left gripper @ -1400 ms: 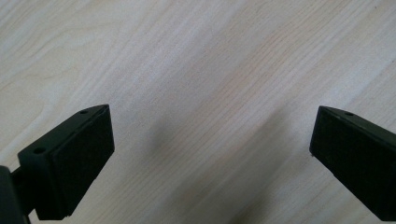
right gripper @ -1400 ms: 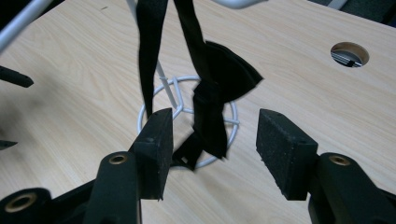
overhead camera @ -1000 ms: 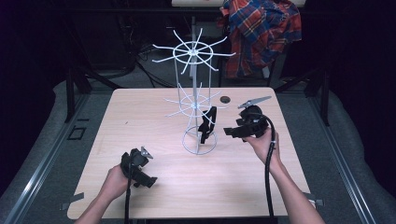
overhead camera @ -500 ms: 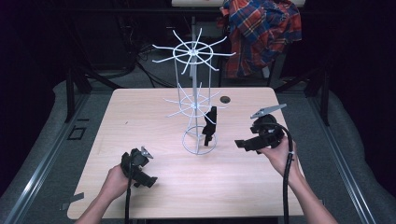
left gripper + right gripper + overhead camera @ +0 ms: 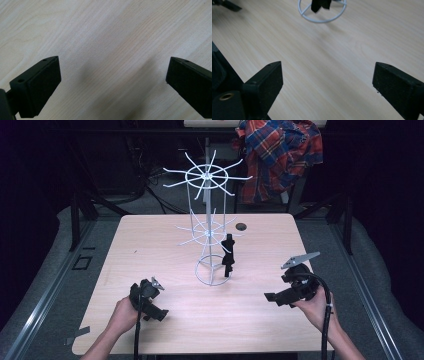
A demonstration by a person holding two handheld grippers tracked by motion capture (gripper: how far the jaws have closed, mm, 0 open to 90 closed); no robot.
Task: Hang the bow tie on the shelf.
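Note:
A white wire rack (image 5: pixel 207 227) with spoke arms stands mid-table on a ring base (image 5: pixel 201 271). From one lower spoke hangs a black strap-like item (image 5: pixel 228 255). My right gripper (image 5: pixel 270 297) sits low at the near right, well apart from the rack and pointing left. Its jaws have just been opening, and they stand wide with only bare wood between them (image 5: pixel 327 87). Beyond them are the ring base (image 5: pixel 322 18) and the black item's lower end (image 5: pixel 319 5). My left gripper (image 5: pixel 150 301) rests at the near left, its jaws wide over bare tabletop (image 5: pixel 112 82).
A small dark round spot (image 5: pixel 242 226) lies on the wooden table (image 5: pixel 150 245) behind the rack. A plaid shirt (image 5: pixel 280 155) hangs beyond the far edge. Grey floor and metal rails flank the table. The left gripper (image 5: pixel 225 4) shows far off in the right gripper view.
My right gripper has drawn back from the black item on the rack, toward the right and the near edge, jaws wider. The black item stays hanging. The left gripper has not moved.

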